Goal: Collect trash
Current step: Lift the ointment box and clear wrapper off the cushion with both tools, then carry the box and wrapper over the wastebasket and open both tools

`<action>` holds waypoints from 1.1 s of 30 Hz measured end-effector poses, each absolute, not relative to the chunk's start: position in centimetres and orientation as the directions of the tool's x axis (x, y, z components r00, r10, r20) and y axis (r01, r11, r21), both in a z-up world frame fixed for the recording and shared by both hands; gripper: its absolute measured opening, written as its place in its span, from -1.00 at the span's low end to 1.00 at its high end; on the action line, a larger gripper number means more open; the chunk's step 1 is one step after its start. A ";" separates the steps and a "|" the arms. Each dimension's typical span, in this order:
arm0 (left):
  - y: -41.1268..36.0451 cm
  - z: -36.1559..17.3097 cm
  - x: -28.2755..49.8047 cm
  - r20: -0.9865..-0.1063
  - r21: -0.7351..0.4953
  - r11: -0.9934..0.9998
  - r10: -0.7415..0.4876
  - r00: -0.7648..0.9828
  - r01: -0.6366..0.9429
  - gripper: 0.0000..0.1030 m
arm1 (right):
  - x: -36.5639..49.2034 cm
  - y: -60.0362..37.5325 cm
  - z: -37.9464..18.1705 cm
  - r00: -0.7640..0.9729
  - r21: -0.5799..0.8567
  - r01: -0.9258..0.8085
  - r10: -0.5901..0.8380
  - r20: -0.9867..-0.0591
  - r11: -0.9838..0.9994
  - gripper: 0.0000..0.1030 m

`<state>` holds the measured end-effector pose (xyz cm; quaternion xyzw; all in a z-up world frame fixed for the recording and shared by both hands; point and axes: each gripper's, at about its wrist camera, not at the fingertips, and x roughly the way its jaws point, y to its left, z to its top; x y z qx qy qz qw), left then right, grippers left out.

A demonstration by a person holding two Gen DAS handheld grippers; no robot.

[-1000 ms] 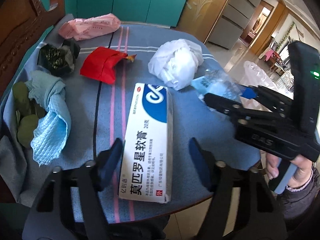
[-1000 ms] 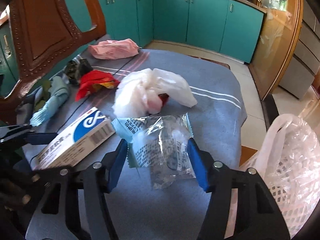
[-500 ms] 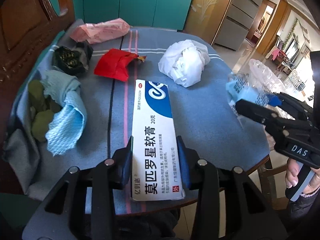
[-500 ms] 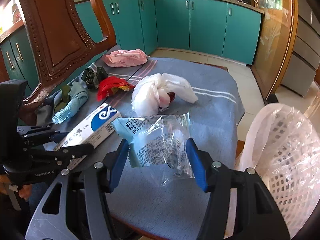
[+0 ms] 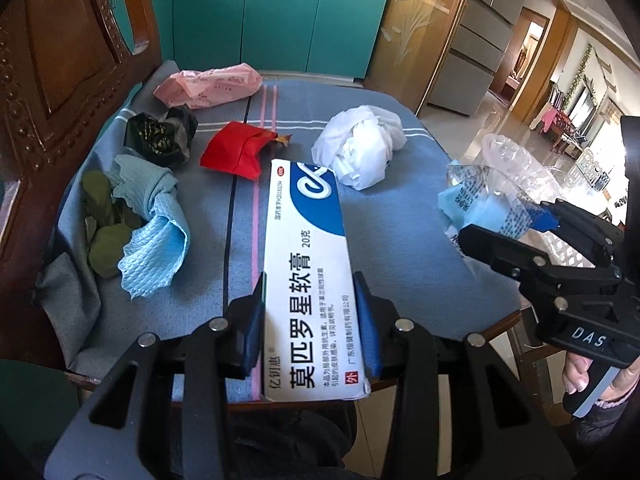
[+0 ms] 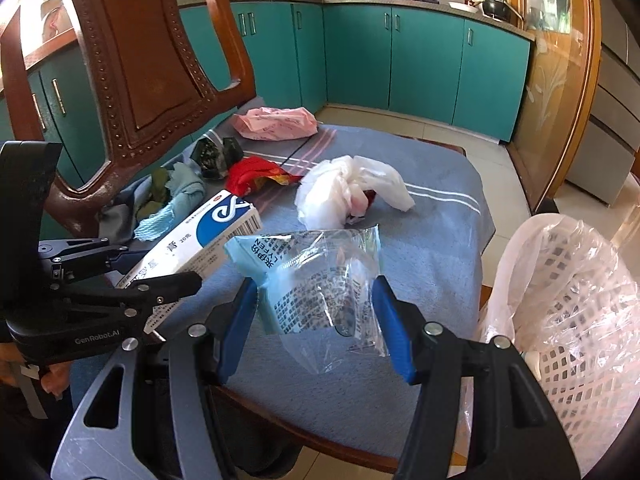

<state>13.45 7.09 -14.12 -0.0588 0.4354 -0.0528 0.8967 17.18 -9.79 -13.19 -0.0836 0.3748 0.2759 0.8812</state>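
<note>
My left gripper (image 5: 310, 316) is shut on a long white and blue medicine box (image 5: 310, 272) and holds it above the table's near edge; the box also shows in the right wrist view (image 6: 200, 236). My right gripper (image 6: 316, 320) is shut on a clear crinkled plastic wrapper (image 6: 320, 276) with blue print, lifted off the table; the wrapper also shows in the left wrist view (image 5: 484, 196). A white lattice bin (image 6: 576, 320) lined with a clear bag stands to the right of the table.
On the blue tablecloth (image 5: 400, 232) lie a white crumpled bag (image 5: 360, 152), a red wrapper (image 5: 236, 152), a black wrapper (image 5: 160, 136), a pink bag (image 5: 208, 86), and a blue cloth (image 5: 154, 216) with green leaves (image 5: 106, 240). A wooden chair back (image 6: 132, 68) stands at the left.
My left gripper closed on the medicine box and lifted it. My right gripper lifted the wrapper off the table and drew back towards the bin.
</note>
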 end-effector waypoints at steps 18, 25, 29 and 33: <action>8.7 -11.4 11.4 -0.707 -0.168 0.986 -0.123 0.696 0.004 -0.20 | 16.1 -8.2 -11.2 0.587 0.057 -0.570 0.454 -0.670 0.820 0.14; 8.6 -11.1 11.1 -0.701 -0.168 0.986 -0.121 0.703 0.002 -0.20 | 15.8 -8.0 -11.0 0.591 0.060 -0.571 0.461 -0.662 0.819 0.14; 8.6 -11.1 11.1 -0.704 -0.172 0.985 -0.119 0.700 -0.005 -0.20 | 15.8 -8.1 -11.2 0.589 0.059 -0.568 0.455 -0.668 0.821 0.14; 8.7 -10.8 11.1 -0.700 -0.180 0.984 -0.123 0.704 -0.008 -0.20 | 15.8 -8.8 -10.8 0.597 0.076 -0.558 0.464 -0.654 0.826 0.14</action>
